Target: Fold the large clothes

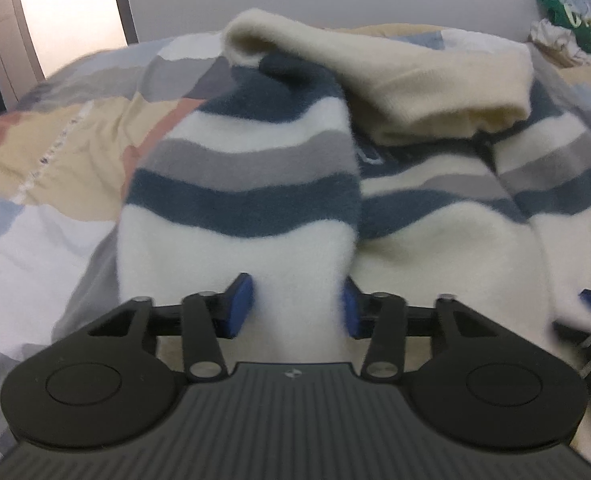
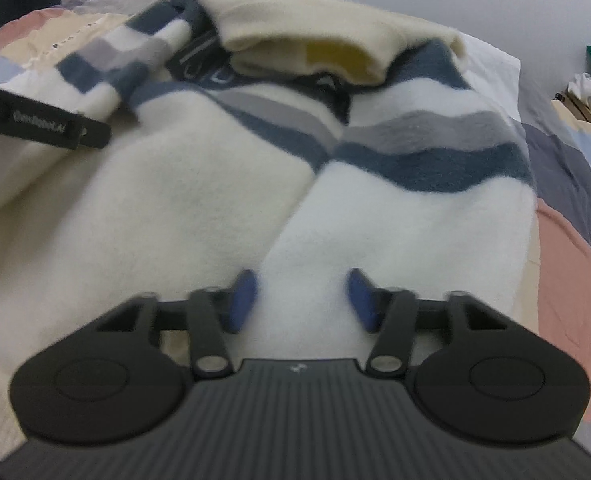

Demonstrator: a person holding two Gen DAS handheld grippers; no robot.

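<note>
A cream fleece hoodie with navy and grey stripes lies on the bed, hood at the far end. Its left sleeve is folded over the body. My left gripper is open, blue pads either side of the sleeve's cream cuff end. In the right wrist view the hoodie fills the frame, and my right gripper is open over the right sleeve. The left gripper's black finger shows at the left edge there.
A patchwork bedspread in beige, pink, grey and blue covers the bed, also seen in the right wrist view. A white wall stands behind. A green bag and crumpled cloth sit at the far right.
</note>
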